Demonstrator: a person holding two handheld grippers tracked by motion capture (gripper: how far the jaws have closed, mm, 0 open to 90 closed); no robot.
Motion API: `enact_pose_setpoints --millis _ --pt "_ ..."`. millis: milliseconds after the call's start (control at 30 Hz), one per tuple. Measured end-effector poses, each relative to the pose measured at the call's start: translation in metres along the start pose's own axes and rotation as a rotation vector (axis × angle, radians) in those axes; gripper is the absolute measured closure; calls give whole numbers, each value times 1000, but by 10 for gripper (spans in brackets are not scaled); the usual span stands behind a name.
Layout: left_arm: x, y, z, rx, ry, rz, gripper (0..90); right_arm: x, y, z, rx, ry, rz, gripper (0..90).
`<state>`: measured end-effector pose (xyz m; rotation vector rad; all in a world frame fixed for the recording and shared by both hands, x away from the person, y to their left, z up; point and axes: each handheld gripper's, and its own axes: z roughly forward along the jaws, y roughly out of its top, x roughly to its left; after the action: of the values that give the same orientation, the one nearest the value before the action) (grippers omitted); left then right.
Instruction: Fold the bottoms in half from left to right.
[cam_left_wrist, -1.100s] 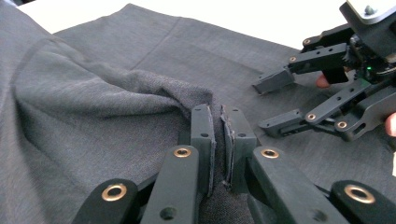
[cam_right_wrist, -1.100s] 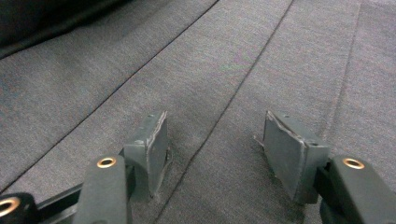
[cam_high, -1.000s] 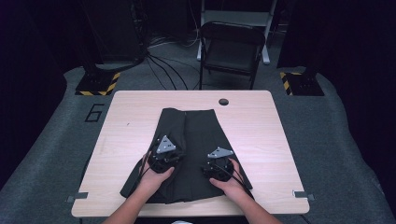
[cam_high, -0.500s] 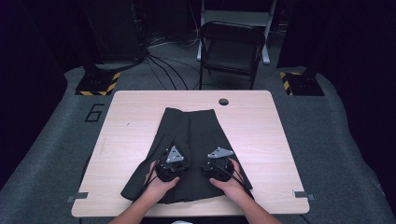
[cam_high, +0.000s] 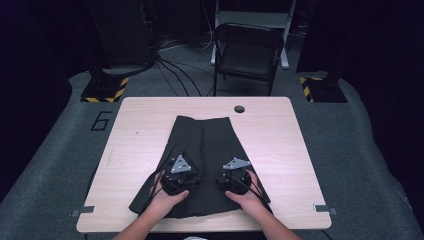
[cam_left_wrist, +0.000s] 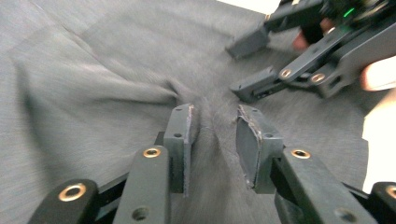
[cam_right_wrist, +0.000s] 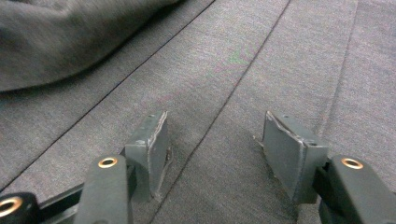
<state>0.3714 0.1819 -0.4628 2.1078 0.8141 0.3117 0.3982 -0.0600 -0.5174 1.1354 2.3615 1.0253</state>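
Dark skirt (cam_high: 205, 150) lies flat mid-table (cam_high: 280, 150), left gripper (cam_left_wrist: 215, 128) has just been opening off a pinched ridge of cloth that sits loose between its jaws, right gripper (cam_right_wrist: 212, 140) rests spread wide on the fabric, so I'd smooth the fold outward before regrabbing.

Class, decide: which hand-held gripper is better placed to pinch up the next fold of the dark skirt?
Left. The left hand-held gripper straddles a raised ridge of the dark skirt, its jaws just opening. The right hand-held gripper rests open on flat cloth.
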Motion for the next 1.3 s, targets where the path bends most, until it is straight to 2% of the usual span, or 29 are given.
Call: enact_pose_setpoints --millis 67,100,200,233,300,400,467,533,567,633,700,800,900,933,1033,1133,1300 --pt "6 2 -15 -23 5 -24 602 0 0 -1 6 3 15 420" --pt "8 2 -21 -46 24 -29 589 -1 1 -1 12 8 7 424" --pt "19 -1 -41 -51 59 -20 557 -2 1 -1 10 7 0 431" --pt "23 -2 -45 -56 74 -24 555 -1 1 -1 11 5 1 432" --pt "34 -9 -55 -75 84 -63 541 0 2 -1 14 1 14 447" --pt "47 -18 -62 -91 111 -82 528 1 2 -2 15 0 14 453" --pt "57 -26 -64 -103 133 -114 524 2 2 -1 6 -6 13 462" --pt "65 -33 -63 -83 143 -135 519 1 4 -3 17 -2 5 469" --pt "69 -37 -62 -86 148 -160 515 2 5 -4 16 3 9 469" --pt "77 -44 -61 -80 153 -208 508 3 7 -7 -2 2 -4 462" --pt "84 -50 -60 -77 174 -229 500 6 11 -10 -22 -1 0 443" --pt "89 -57 -60 -86 174 -282 496 12 20 -14 -44 13 -26 420" --pt "92 -61 -58 -73 190 -285 476 20 31 -16 -54 35 -41 393" --pt "93 -62 -57 -67 194 -282 467 23 36 -14 -55 35 -64 389" --pt "95 -63 -52 -58 192 -297 446 29 51 -9 -65 56 -50 368" --pt "96 -65 -47 -32 186 -286 442 36 63 -1 -79 52 -66 352" --pt "95 -66 -46 -26 181 -284 444 42 78 18 -41 66 -67 313"
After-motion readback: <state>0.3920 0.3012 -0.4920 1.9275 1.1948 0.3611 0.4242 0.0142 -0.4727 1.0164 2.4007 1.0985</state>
